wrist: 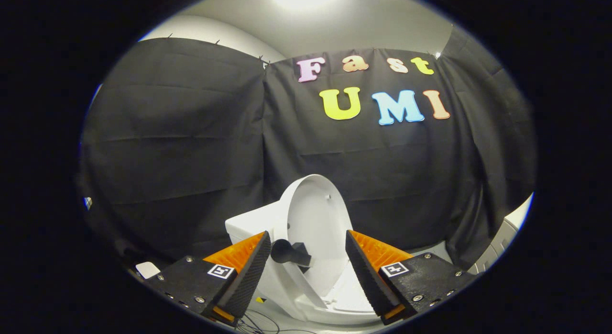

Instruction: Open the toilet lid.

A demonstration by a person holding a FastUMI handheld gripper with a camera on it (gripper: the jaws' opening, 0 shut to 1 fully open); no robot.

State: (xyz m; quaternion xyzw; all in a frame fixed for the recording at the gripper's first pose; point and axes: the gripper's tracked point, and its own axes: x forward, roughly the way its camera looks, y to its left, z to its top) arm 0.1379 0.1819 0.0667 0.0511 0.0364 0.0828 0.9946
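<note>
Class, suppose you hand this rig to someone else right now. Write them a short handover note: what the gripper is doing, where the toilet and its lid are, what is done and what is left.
Hand-held gripper: open, fingers wide apart, holding nothing.
Toilet: just ahead of the fingers, in front of the black cloth wall.
Lid: raised, standing close to upright, its inner side facing the gripper between the fingers. A dark handle-like part sticks out from the lid's edge near the left finger; neither finger touches it.
Done: the lid looks open.
Left: probably only to back the gripper away; check that the lid stays up by itself.
</note>
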